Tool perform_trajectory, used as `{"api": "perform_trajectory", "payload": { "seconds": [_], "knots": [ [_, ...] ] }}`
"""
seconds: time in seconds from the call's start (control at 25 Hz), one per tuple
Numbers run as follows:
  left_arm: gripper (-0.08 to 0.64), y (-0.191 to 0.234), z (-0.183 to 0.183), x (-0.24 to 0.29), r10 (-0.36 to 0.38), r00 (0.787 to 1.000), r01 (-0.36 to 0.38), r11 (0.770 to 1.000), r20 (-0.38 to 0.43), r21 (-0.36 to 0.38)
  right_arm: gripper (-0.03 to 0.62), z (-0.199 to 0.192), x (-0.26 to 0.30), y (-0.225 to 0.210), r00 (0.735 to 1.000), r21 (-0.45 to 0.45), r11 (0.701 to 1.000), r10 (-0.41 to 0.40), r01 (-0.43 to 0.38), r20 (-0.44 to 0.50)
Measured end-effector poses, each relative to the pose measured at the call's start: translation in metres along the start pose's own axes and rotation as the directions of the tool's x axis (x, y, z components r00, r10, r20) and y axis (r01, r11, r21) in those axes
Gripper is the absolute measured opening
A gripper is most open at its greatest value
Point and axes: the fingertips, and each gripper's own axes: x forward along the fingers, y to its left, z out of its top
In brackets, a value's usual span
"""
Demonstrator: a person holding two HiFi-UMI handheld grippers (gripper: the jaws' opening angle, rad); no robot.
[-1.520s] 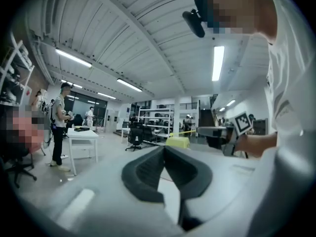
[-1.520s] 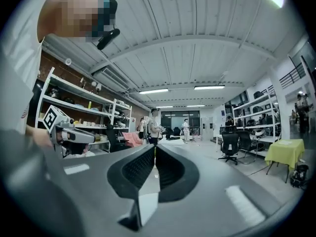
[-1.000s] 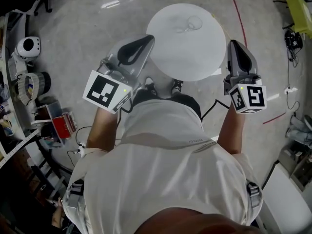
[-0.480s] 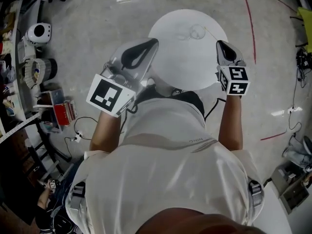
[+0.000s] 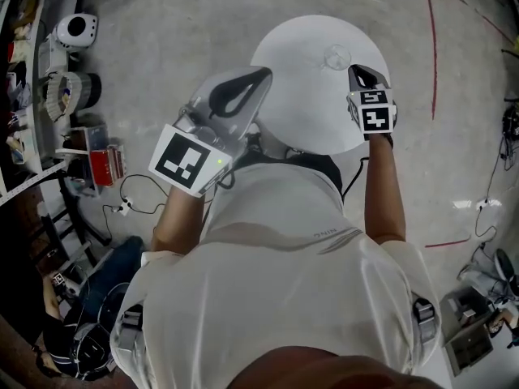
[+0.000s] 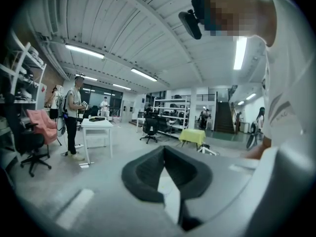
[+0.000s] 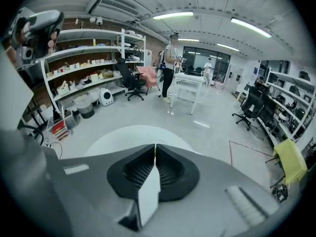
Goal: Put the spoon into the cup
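A clear cup (image 5: 336,55) stands at the far right part of the round white table (image 5: 300,96). I cannot make out the spoon in any view. My right gripper (image 5: 355,71) is over the table's right edge, its tips just beside the cup on the near right, jaws shut and empty. In the right gripper view the right gripper (image 7: 155,147) points over the table (image 7: 118,135). My left gripper (image 5: 261,74) hangs at the table's left edge, shut with nothing in it. In its own view the left gripper (image 6: 164,149) looks level across the room.
Shelves with clutter, a red box (image 5: 103,167) and a white round device (image 5: 77,29) line the left side. Cables (image 5: 130,209) lie on the floor. A red tape line (image 5: 434,55) runs right of the table. People (image 7: 171,63) stand far off.
My right gripper has moved forward and leftward from beside the table to over its right edge near the cup. The left gripper has barely moved.
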Motion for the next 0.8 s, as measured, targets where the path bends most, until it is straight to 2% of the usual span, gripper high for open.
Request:
{"api": "perform_trajectory", "payload": {
  "seconds": [0.24, 0.36, 0.52, 0.68, 0.8],
  "knots": [
    [0.002, 0.006, -0.004, -0.010, 0.043, 0.999, -0.043, 0.999, -0.004, -0.004, 0.014, -0.025, 0.036, 0.002, 0.997, -0.008, 1.000, 0.011, -0.012, -0.083],
    [0.002, 0.015, -0.006, -0.023, 0.054, 0.999, -0.054, 0.998, -0.004, -0.012, 0.015, -0.023, 0.046, 0.012, 0.995, -0.022, 1.000, 0.005, -0.008, -0.104],
    [0.002, 0.021, -0.005, -0.032, 0.051, 0.999, -0.051, 0.999, 0.003, -0.014, 0.076, -0.020, 0.055, 0.022, 0.993, -0.037, 0.999, 0.015, -0.019, -0.114],
    [0.002, 0.015, -0.003, -0.040, 0.034, 0.999, -0.034, 0.999, 0.019, -0.009, 0.097, -0.015, 0.038, 0.025, 0.998, -0.034, 0.999, -0.003, 0.001, -0.062],
    [0.002, 0.020, -0.001, -0.049, 0.020, 0.999, -0.020, 1.000, 0.030, -0.003, 0.035, 0.009, 0.010, 0.025, 0.998, 0.007, 0.999, -0.050, 0.050, 0.039]
  ]
}}
